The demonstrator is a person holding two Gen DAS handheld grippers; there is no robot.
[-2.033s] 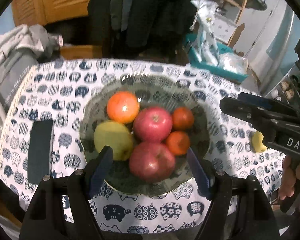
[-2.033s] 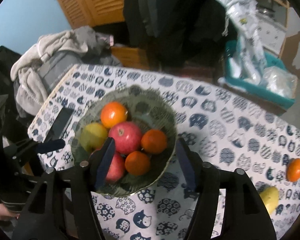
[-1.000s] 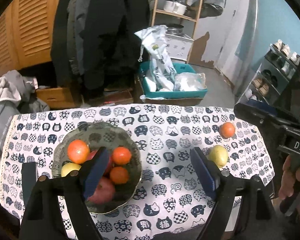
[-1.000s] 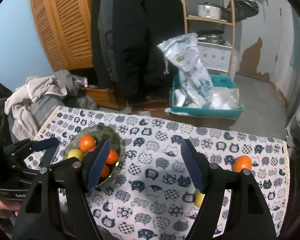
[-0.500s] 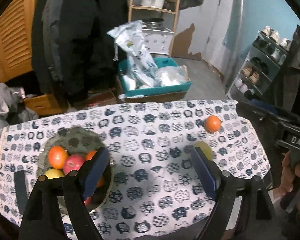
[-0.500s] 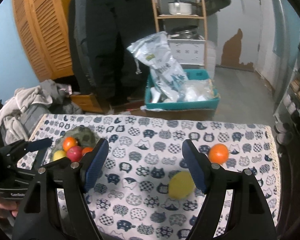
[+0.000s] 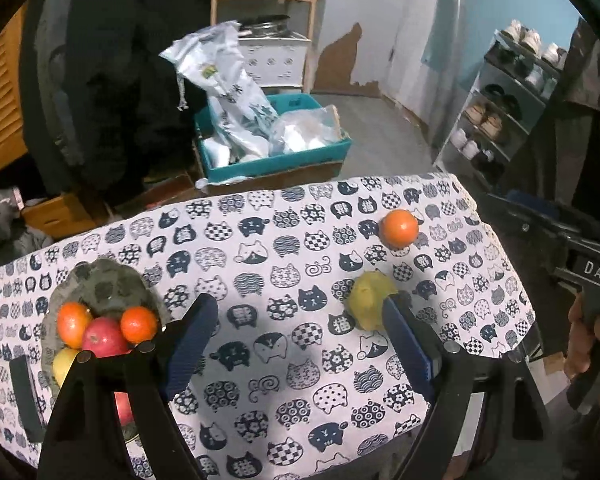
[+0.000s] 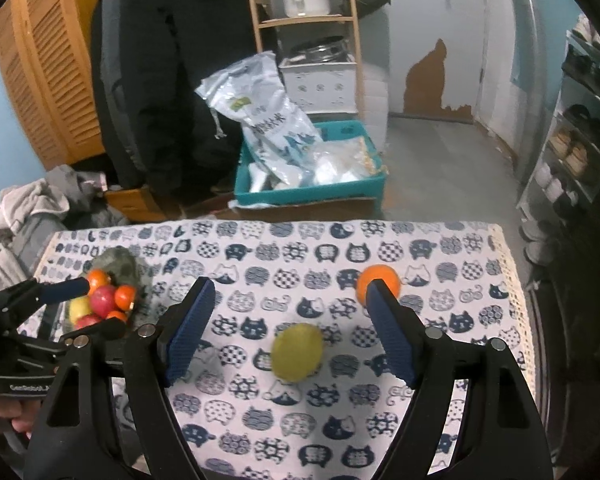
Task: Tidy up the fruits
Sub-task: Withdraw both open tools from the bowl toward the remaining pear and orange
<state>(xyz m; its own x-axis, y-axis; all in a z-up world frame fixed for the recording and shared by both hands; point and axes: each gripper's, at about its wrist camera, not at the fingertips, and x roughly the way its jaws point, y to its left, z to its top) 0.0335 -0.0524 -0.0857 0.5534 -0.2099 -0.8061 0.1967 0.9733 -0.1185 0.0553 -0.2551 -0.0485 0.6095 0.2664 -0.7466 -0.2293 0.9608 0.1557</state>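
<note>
Most fruit already sits in the mottled green bowl (image 8: 118,264) at left of frame, while the yellow-green round fruit (image 8: 297,352) and small orange tangerine (image 8: 378,280) wait on the cat-print-clothed bench (image 8: 260,256), both the right tool (image 8: 290,334) and left tool (image 7: 296,344) spread apart, empty

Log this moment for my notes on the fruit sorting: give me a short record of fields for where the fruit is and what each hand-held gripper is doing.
bowl: green bowl at the table's left end, on the cat-print tablecloth
fruit in bowl: oranges, red apples, a yellow fruit
loose fruit: yellow fruit and orange at the right end, apart from each other
left hand-held gripper: open, empty, above the table's middle
right hand-held gripper: open, empty, yellow fruit framed between its fingers
remaining: two loose fruits not yet in the bowl
</note>
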